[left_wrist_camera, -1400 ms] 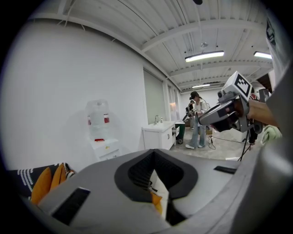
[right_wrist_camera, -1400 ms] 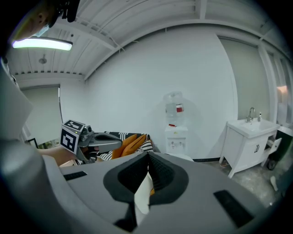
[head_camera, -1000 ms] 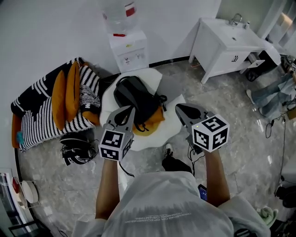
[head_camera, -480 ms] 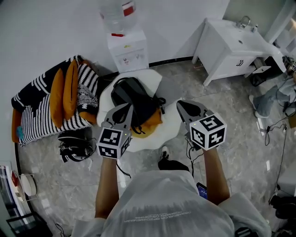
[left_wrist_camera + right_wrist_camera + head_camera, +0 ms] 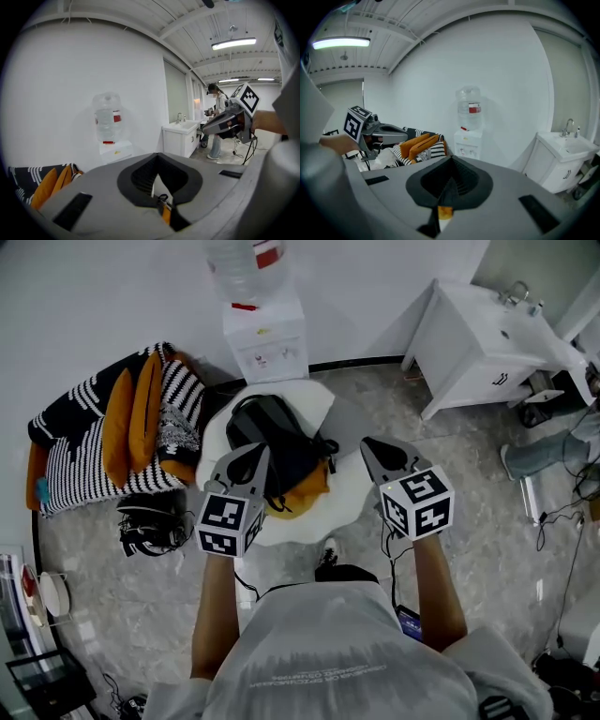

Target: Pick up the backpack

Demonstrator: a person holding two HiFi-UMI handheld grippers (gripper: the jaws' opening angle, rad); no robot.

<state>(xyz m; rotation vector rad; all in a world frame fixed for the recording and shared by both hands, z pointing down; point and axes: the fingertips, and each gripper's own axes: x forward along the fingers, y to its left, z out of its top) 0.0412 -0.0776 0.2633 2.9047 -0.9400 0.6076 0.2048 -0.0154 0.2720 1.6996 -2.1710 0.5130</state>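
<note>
**Both grippers closed and empty near the backpack**

The black backpack point(image 5: 274, 439) lies on a low white seat point(image 5: 349, 491), and some orange fabric point(image 5: 307, 486) shows under its near side. The seat stands in front of the water dispenser point(image 5: 265, 341) at the wall. The left gripper point(image 5: 249, 456) and the right gripper point(image 5: 375, 446) are held in the air on the person's side of the bag, one at each side. The jaws of each are pressed together, with nothing between them. In the head view the left tip overlaps the bag's edge and the right tip is near it. Striped cushions point(image 5: 80, 460) lie at the left, and a white sink cabinet point(image 5: 473, 348) stands at the right.
</note>
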